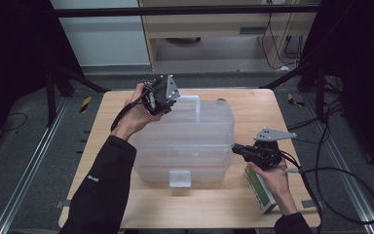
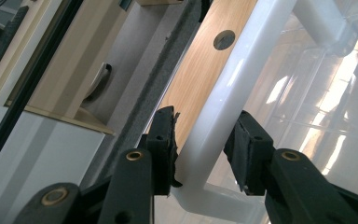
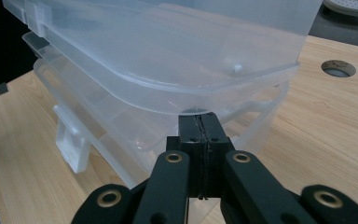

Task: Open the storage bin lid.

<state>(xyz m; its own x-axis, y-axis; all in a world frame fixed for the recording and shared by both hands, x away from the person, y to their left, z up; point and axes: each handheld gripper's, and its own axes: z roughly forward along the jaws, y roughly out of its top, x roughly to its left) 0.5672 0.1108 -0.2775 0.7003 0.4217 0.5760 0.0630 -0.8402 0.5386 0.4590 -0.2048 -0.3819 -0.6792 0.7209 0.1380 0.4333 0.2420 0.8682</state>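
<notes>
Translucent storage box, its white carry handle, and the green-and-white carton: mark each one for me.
translucent storage box point(image 1: 185, 146), high view, front wall
white carry handle point(image 2: 223, 107), left gripper view, the bar between the left tongs
green-and-white carton point(image 1: 260, 190), high view, top face

Table middle: being taken up by the clear plastic box point(image 1: 185, 141), with its white handle point(image 2: 223, 100) standing in the way above.
Right edge: being narrowed by a green-and-white carton point(image 1: 260, 190).
Front strip of the table point(image 1: 199, 204): being left open for passage.
</notes>
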